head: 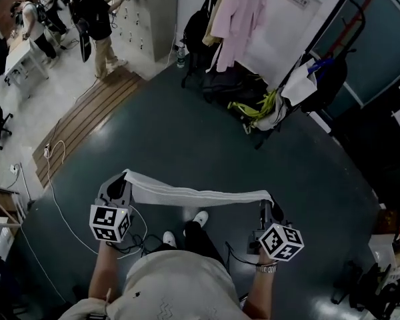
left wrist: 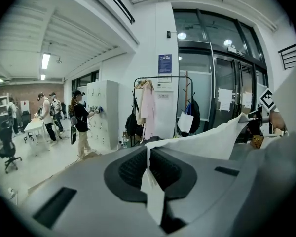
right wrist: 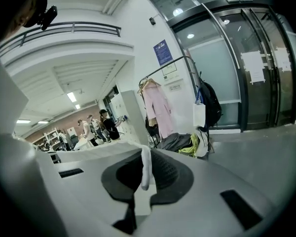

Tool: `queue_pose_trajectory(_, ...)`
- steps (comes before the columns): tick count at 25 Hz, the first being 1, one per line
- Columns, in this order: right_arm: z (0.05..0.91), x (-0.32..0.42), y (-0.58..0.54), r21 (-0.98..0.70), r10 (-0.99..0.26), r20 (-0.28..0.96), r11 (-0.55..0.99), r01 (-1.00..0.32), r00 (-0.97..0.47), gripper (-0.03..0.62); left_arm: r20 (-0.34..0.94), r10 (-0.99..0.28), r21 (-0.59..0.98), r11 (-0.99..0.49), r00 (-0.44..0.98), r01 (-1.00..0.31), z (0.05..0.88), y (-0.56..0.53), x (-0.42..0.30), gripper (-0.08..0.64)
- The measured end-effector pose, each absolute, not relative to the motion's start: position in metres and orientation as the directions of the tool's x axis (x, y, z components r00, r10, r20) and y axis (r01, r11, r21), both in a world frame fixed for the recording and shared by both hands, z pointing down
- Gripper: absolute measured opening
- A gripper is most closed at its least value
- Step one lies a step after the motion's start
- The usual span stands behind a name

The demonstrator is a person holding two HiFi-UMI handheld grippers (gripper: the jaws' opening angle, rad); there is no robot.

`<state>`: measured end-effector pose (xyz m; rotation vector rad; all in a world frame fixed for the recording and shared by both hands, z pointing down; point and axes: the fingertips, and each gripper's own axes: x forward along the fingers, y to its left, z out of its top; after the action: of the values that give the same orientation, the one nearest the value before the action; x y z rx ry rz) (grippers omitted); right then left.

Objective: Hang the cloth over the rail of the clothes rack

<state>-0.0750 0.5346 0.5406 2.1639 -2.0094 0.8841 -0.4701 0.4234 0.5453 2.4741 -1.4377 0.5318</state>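
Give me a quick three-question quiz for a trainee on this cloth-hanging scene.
1. True or false: the white cloth is stretched between the left gripper and the right gripper.
2. Where is the clothes rack? A) across the floor ahead, apart from the cloth; B) directly under the cloth; C) lying tipped over.
3. Fill in: the long garment hanging on the rack is ___ in colour.

Key: 1 true; 2 A; 3 pink.

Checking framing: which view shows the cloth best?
Head view: whole cloth stretched between left gripper and right gripper. Left gripper view shows a pinched end and part span; right gripper view mostly a pinched end.
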Motion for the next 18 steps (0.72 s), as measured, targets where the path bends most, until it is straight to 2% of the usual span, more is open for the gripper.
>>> queue_pose_trajectory(7,0.518,-0.017,0.432,-0.343,-0.922,0.383,-0.081,-0.936,-0.061,0.029,0.322,-0.856,-0.052,-0.443,0.405,-0.895,0.497,0.335,-0.414,0.021)
queue_pose_trajectory(11,0.505,-0.009,0.382,-0.326,-0.928,0.363,-0.046,-0.944,-0.08,0.029,0.314,-0.864,-0.096,-0.442,0.394,-0.892,0.489,0.293,-0.405,0.021)
queue_pose_trajectory(18,0.498,-0.016,0.304,-0.281,-0.933,0.359,-0.109,-0.954,0.001,0.029,0.311,-0.84,-0.078,-0.489,0.445,-0.869,0.502,0.189,-0.412,0.021)
